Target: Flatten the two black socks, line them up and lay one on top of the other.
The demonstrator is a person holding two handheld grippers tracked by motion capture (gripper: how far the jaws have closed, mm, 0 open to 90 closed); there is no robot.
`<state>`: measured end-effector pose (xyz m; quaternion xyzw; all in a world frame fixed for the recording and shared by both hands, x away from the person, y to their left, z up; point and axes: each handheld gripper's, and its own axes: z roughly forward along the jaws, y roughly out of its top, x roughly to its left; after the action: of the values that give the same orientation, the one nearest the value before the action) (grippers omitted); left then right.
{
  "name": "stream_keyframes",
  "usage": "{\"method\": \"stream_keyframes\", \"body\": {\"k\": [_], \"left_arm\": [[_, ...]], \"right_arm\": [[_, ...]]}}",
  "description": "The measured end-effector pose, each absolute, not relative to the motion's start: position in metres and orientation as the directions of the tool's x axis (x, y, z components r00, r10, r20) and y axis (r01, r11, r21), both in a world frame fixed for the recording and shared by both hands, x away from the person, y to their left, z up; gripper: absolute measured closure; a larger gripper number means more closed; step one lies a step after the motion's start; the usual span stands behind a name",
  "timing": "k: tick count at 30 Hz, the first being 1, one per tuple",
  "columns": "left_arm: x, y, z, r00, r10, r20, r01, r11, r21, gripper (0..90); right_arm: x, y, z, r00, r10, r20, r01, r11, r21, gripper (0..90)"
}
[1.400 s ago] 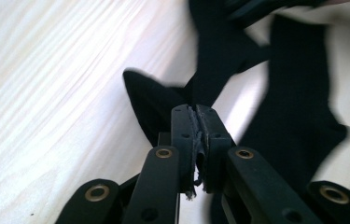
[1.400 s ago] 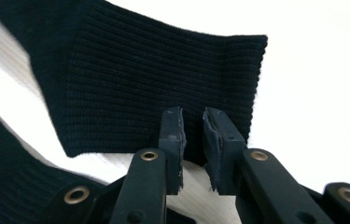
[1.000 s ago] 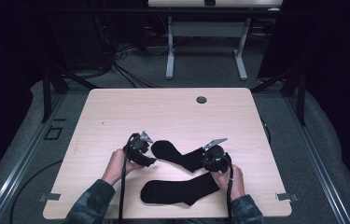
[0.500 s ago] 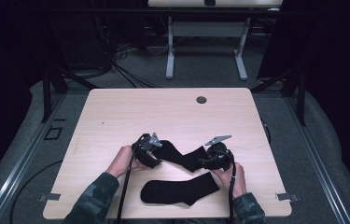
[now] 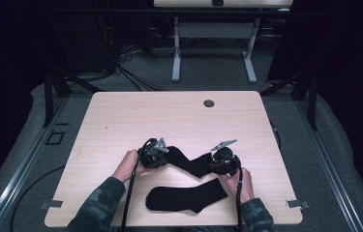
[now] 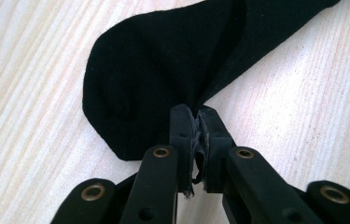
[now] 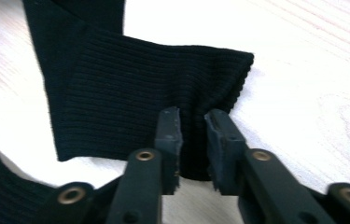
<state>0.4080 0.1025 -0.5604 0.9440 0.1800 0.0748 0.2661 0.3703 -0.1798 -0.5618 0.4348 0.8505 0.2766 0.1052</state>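
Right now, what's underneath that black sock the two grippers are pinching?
Bare wooden table shows all around the far sock. What lies directly beneath its fabric is covered, so it cannot be seen.

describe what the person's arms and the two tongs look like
Both tongs, the left gripper and the right gripper, have black bodies, each topped by a grey three-cornered plate. Their black jaws carry brass-coloured rivets and worn pads. A black cable trails from each toward the person. The sleeves are dark camouflage.
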Motion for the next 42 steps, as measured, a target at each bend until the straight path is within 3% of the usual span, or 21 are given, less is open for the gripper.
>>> {"method": "stream_keyframes", "body": {"k": [7,16,22,25,27,30,34,42], "left_arm": [[0.384,0.119,-0.543,0.924,0.378,-0.048,0.34,-0.76,0.555,86.8],[0.366,0.147,-0.517,0.891,0.386,-0.24,0.451,-0.69,0.566,85.9],[0.368,0.162,-0.495,0.858,0.264,-0.44,0.496,-0.646,0.58,85.1],[0.383,0.164,-0.495,0.847,0.356,-0.395,0.53,-0.628,0.57,74.0],[0.393,0.162,-0.503,0.827,0.454,-0.332,0.56,-0.616,0.554,59.5],[0.398,0.155,-0.52,0.807,0.525,-0.272,0.578,-0.608,0.544,47.9],[0.393,0.148,-0.529,0.813,0.536,-0.226,0.559,-0.612,0.559,39.7],[0.385,0.148,-0.524,0.806,0.573,-0.15,0.532,-0.59,0.607,36.6]], "right_arm": [[0.343,-0.18,-0.534,-0.623,0.78,0.064,0.612,0.435,0.661,80.2],[0.302,-0.178,-0.475,-0.661,0.75,0.02,0.466,0.39,0.795,80.3],[0.285,-0.176,-0.443,-0.689,0.724,0.028,0.409,0.357,0.839,80.3],[0.301,-0.182,-0.445,-0.661,0.749,0.045,0.447,0.346,0.825,80.3],[0.323,-0.185,-0.461,-0.637,0.768,0.063,0.501,0.351,0.791,80.3],[0.352,-0.185,-0.494,-0.585,0.807,0.078,0.586,0.354,0.729,80.2],[0.37,-0.185,-0.522,-0.551,0.832,0.059,0.637,0.374,0.674,79.9],[0.375,-0.191,-0.54,-0.525,0.851,0.031,0.667,0.389,0.635,79.1]]}}
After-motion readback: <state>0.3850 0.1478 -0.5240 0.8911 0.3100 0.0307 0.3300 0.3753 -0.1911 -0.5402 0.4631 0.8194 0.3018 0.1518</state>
